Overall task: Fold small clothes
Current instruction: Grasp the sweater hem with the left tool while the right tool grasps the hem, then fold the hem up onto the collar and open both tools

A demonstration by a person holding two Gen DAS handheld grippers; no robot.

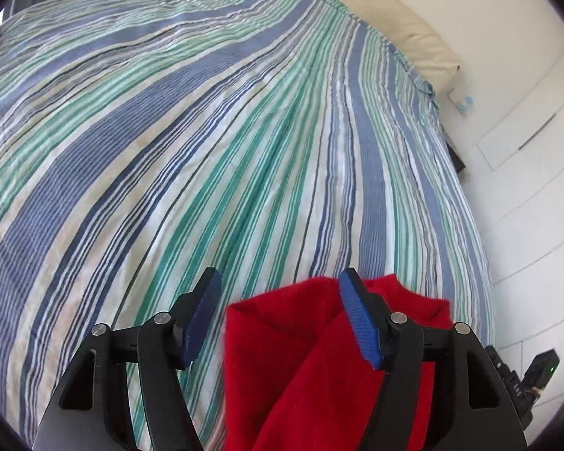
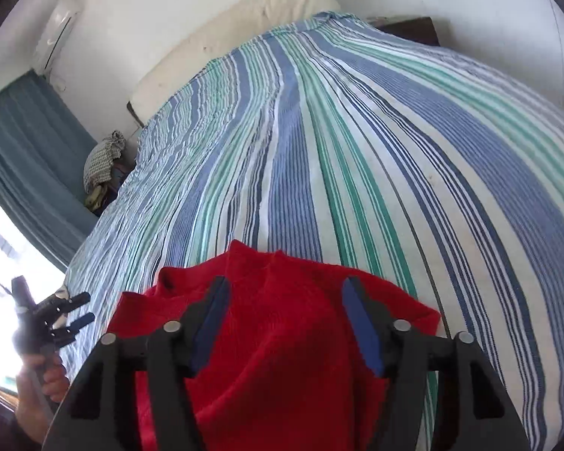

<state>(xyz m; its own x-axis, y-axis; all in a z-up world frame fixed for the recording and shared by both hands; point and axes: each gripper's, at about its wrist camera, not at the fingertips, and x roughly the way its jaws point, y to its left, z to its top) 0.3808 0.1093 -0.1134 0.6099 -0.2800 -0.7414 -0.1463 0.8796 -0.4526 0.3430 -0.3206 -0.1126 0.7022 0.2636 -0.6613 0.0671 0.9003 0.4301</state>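
A red knit garment [image 1: 300,360] lies folded on the striped bedspread [image 1: 206,150] near the bed's front edge. It also shows in the right wrist view [image 2: 282,338]. My left gripper [image 1: 280,282] is open above it, its right finger over the cloth and its left finger over the bedspread. My right gripper [image 2: 285,289] is open with both blue-padded fingers spread above the garment. Neither holds anything. The left gripper also appears at the far left of the right wrist view [image 2: 75,312], held in a hand.
The bed fills both views, with a cream headboard cushion [image 2: 244,26] at the far end against a white wall. A pile of clothes [image 2: 101,165] sits beside the bed near a teal curtain [image 2: 30,150]. White floor tiles [image 1: 537,206] lie to the right.
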